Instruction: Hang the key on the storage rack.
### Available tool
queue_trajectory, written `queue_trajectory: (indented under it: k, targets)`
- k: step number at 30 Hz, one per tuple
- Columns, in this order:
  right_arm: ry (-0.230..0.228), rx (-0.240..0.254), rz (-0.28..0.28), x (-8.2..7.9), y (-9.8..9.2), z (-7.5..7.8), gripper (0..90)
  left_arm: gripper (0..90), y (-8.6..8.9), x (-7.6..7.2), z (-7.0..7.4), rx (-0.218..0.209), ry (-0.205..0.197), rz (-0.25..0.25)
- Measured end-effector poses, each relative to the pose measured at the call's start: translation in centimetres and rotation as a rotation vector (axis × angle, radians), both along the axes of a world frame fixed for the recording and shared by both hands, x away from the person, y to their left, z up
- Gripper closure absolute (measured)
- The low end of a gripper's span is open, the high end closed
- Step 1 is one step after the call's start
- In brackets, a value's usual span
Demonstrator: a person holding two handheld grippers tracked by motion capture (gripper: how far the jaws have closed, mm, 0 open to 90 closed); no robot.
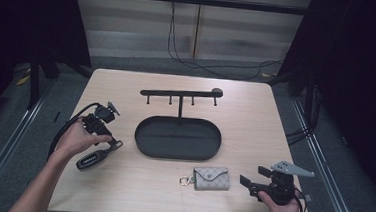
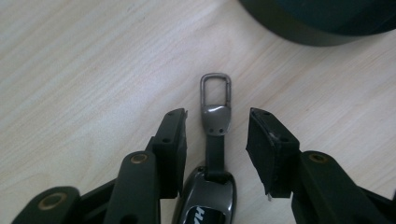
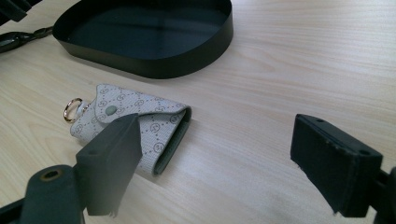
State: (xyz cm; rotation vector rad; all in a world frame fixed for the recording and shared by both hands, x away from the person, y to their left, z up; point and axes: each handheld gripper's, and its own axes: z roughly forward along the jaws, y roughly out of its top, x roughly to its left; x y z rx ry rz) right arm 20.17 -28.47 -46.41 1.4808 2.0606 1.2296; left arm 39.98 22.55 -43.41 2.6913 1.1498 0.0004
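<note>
Jaws of my left gripper straddle the key fob's strap on the table, not yet pinching. Risk: pads slip off the thin strap. Right gripper spread, idle near pouch.

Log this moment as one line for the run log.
left gripper: open, astride key fob strap | right gripper: open, beside pouch | tray: empty

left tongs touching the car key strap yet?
Apart. The left gripper view shows the left tongs straddling the car key strap, with bare table visible between the strap and each pad.
</note>
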Motion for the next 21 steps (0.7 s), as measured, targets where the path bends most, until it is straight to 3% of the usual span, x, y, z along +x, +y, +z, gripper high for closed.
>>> queue_trajectory:
  k: [4, 5, 8, 10, 16, 19, 20, 21]
  targets:
    - [0.001, 0.004, -0.002, 0.0, 0.0, 0.0, 16.1, 59.3, 0.2, 0.4, -0.4, 0.003, 0.022, 0.005]
    - [0.003, 0.004, -0.003, 0.0, 0.0, 0.0, 16.1, 59.7, 0.1, 0.6, -0.8, 0.020, 0.038, 0.017]
    - [0.005, 0.002, 0.000, 0.1, 0.0, -0.1, 16.1, 60.4, 0.0, 1.0, -1.2, 0.051, 0.038, 0.014]
    - [0.006, 0.002, 0.000, 0.1, 0.0, -0.1, 16.2, 59.7, 0.0, 1.1, -1.4, 0.047, 0.050, 0.019]
    - [0.016, -0.008, -0.002, 0.1, 0.0, -0.1, 16.2, 54.5, -0.3, 1.3, -1.9, 0.059, 0.070, -0.009]
    - [0.017, -0.010, 0.000, 0.2, 0.1, -0.2, 16.2, 52.0, -0.8, 1.3, -2.2, 0.093, 0.079, -0.027]
    - [0.017, -0.014, 0.004, 0.1, 0.2, -0.2, 16.2, 52.9, -0.9, 1.3, -2.2, 0.091, 0.079, -0.037]
    - [0.016, -0.014, 0.005, 0.1, 0.2, -0.1, 16.2, 54.1, -1.0, 1.5, -2.5, 0.053, 0.084, -0.023]
